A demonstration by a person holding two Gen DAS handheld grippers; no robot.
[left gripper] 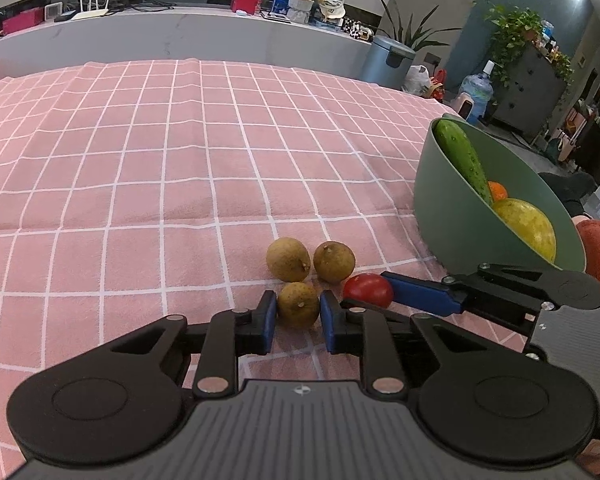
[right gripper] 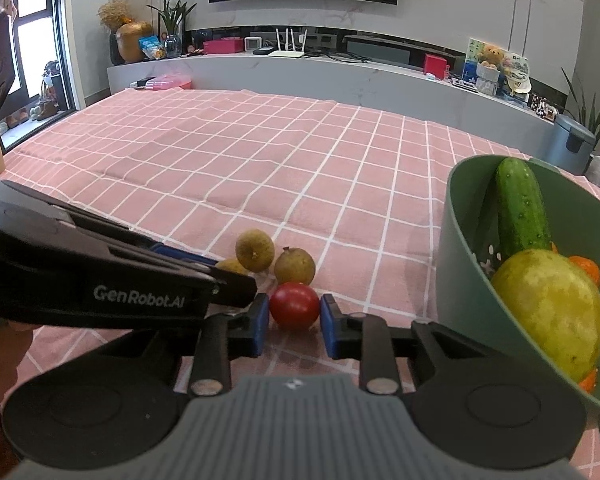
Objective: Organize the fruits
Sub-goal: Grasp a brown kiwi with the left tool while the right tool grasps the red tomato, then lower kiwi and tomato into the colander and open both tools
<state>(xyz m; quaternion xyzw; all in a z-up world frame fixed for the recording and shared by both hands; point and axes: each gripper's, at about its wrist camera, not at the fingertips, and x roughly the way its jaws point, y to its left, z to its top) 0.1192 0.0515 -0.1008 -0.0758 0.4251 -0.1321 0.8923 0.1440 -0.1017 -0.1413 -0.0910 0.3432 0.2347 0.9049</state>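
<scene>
Grippers had each clamped a fruit, left gripper (left gripper: 298, 316) on a longan (left gripper: 298, 305), right gripper (right gripper: 294, 322) on the cherry tomato (right gripper: 294, 306), apparently bound for the green bowl (right gripper: 456, 280) at the table's right edge.

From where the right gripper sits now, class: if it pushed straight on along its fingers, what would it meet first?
The right gripper is shut on the red tomato. Straight ahead, the first thing is probably the brown longan just behind the tomato, though the gap between them is hard to judge.
</scene>
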